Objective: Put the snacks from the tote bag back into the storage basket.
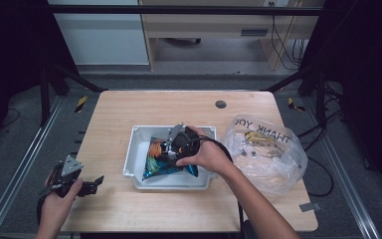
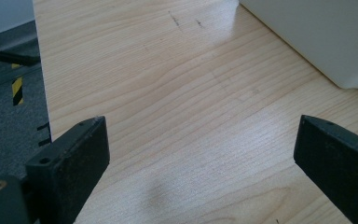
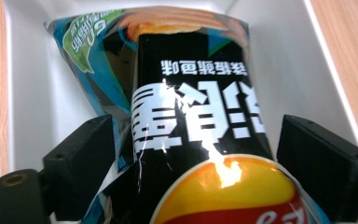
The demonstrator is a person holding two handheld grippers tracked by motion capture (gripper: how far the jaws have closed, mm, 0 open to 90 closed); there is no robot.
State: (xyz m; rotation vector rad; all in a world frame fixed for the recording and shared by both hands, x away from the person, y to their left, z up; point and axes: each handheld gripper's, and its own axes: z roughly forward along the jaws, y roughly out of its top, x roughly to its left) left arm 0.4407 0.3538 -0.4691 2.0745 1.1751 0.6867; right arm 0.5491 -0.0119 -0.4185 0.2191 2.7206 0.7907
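the right gripper [image 1: 171, 144] hung over the white bin [image 1: 138, 133], jaws apart astride the chip bag [image 3: 196, 107], seemingly just set inside. the left gripper [image 1: 95, 183] waited at seven o'clock, jaws apart and empty.

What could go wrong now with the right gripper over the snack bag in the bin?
The right gripper stands open astride the snack bag; closing hard on the puffed foil could crush the chips or let it slip out. The bag sits close to the white bin wall, so a jaw may catch there. The left gripper idles open, too far to help.
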